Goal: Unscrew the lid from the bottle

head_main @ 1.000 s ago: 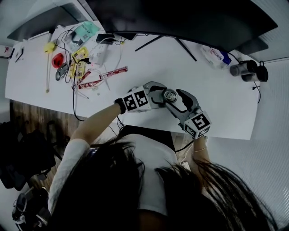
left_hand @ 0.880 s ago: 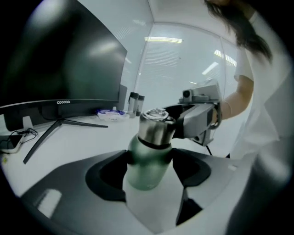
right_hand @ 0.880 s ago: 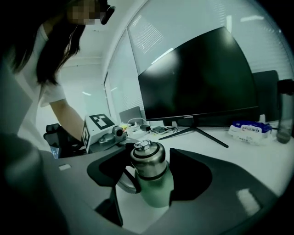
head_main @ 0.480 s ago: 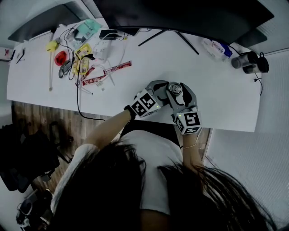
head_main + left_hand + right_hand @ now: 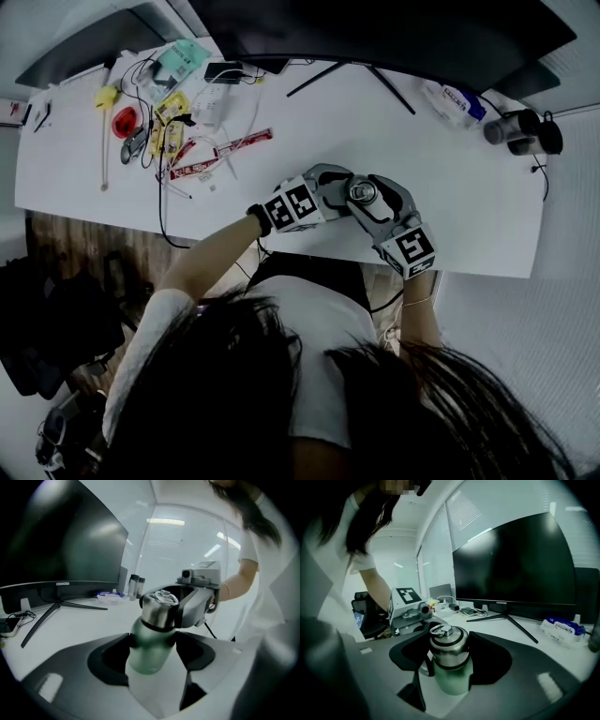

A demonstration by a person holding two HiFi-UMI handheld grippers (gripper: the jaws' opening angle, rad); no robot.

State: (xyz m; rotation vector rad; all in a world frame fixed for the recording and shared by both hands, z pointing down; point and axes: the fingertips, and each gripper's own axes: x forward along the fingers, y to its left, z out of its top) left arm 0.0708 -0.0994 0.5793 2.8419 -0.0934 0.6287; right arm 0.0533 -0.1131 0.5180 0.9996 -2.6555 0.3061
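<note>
White desk [image 5: 450, 178], dark monitor [image 5: 375, 33], wooden floor [image 5: 56, 246].

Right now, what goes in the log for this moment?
left gripper: shut on bottle | right gripper: shut on lid | lid: on bottle

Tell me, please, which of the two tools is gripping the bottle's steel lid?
The right tool: its jaws close on the steel lid, while the left tool clamps the bottle's green body below it.
</note>
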